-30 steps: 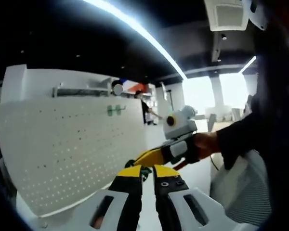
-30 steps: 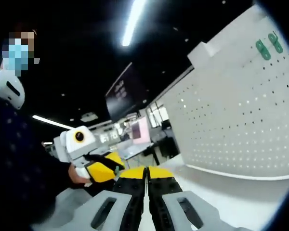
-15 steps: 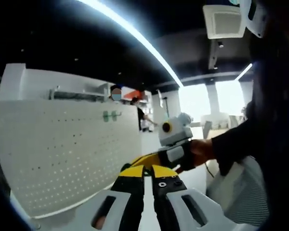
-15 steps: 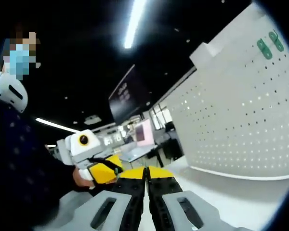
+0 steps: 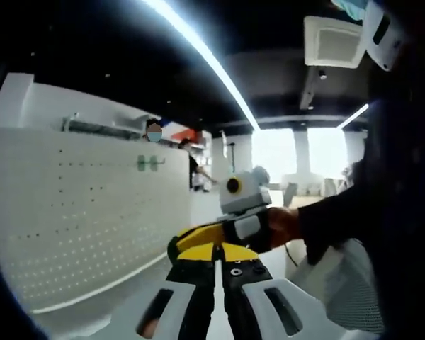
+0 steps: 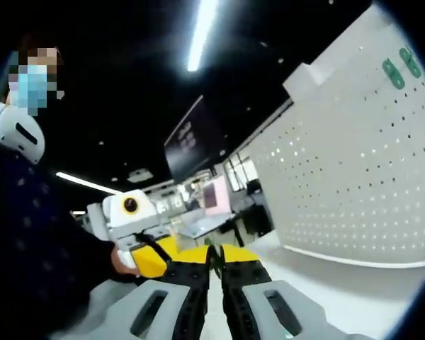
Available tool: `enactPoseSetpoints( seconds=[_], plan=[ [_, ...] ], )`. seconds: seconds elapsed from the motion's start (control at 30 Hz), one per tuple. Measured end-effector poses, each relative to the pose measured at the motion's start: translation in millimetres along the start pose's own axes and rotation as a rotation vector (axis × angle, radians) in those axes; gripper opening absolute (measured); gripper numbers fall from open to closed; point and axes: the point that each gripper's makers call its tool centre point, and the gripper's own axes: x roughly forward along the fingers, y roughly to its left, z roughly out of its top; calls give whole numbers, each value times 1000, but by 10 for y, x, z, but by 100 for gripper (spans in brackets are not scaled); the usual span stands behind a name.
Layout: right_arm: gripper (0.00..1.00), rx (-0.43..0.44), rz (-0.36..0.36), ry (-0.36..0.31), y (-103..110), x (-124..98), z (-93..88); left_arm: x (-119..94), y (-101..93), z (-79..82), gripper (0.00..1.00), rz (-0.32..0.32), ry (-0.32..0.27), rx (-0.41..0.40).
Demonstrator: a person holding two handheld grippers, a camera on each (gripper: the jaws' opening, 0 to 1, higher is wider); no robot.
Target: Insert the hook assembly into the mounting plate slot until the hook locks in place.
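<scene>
Left gripper view: left hand-held gripper has its yellow-tipped black jaws pressed together, no gap; nothing visible between them, so clenched on nothing as far as I can tell. Right hand-held gripper comes in just ahead of those tips, carried by a person's hand. White perforated mounting plate stands upright, off to the left of the jaws and well apart. Two small green hooks already sit high on it.

Right gripper view: right hand-held gripper is also clenched, nothing seen in it. Left hand-held gripper lies just beside its tips, on the left. The plate is on the right here, with the hooks near its top edge. White tabletop runs under it.

Judgement: approach stage, no insertion started. I can't see a hook assembly in either hand-held gripper, so the next move needs one confirmed in hand, then alignment with a slot.
</scene>
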Motion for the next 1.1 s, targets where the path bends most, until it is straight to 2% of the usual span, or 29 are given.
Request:
enactPoseSetpoints(
  seconds=[0.13, 0.4, 0.63, 0.83, 0.97, 1.1],
  plan=[
    [3, -9, -15, 33, -17, 0, -54, 0, 2, -61, 2, -7, 42, 4],
    [5, -45, -38, 76, -48, -8, -114, 11, 0, -117, 2, -22, 78, -9],
    [7, -28, -45, 53, -65, -35, -45, -4, 15, -120, 2, -32, 89, -15],
    [7, -39, -46, 58, -56, -27, -46, -10, 52, -103, 2, -25, 93, -13],
    [7, -46, -71, 34, -99, -64, 27, -31, 113, -71, 2, -13, 88, -11],
    [7, -125, -120, 14, -157, -100, 103, -41, 188, -27, 2, -2, 87, -5]
  ],
)
